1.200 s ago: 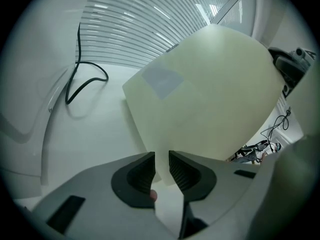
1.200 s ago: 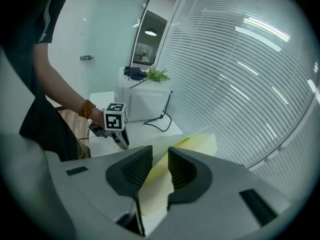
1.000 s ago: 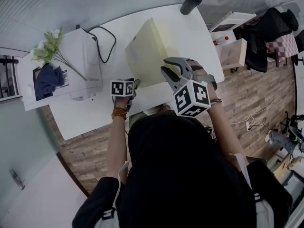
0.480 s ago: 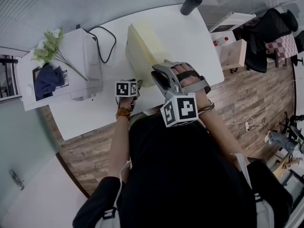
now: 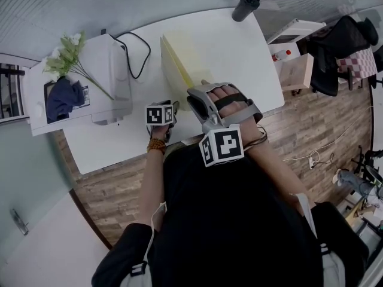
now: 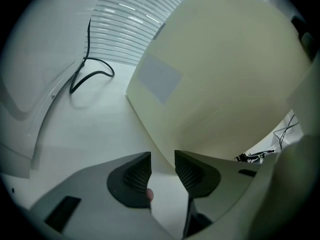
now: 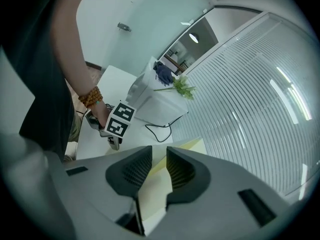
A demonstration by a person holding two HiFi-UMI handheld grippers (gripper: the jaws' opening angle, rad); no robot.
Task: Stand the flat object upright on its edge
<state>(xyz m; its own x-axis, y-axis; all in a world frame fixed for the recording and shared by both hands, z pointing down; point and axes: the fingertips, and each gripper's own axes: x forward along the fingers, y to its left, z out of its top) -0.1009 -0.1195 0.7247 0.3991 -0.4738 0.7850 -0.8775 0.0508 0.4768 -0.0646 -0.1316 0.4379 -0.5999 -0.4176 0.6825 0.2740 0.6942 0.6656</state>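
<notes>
The right tool (image 5: pixel 198 92), pinching the yellow board (image 5: pixel 175 64) by its edge, has swung it nearly upright on the table (image 5: pixel 239 58). The left tool (image 6: pixel 162 160), jaws just widened, loosely straddles its lower corner. The stand looks almost done.

Stock now showing in the head view:
- One white table (image 5: pixel 245 64) is filling the centre.
- One pale yellow flat object (image 5: pixel 179 55) is showing at 12 o'clock.
- Two grippers are showing, the left gripper (image 6: pixel 162 160) and the right gripper (image 7: pixel 159 157).
- Two marker cubes are riding on them, one (image 5: pixel 160 115) and one (image 5: pixel 222 146).
- One white machine (image 5: pixel 111 76), one black cable (image 5: pixel 137 48), one flower bunch (image 5: pixel 69 51) and one blue cloth (image 5: pixel 63 97) are sitting at 10 o'clock.
- One dark cylinder (image 5: pixel 245 6) is showing at 1 o'clock.
- One bead bracelet (image 5: pixel 156 144) is circling the left wrist.
</notes>
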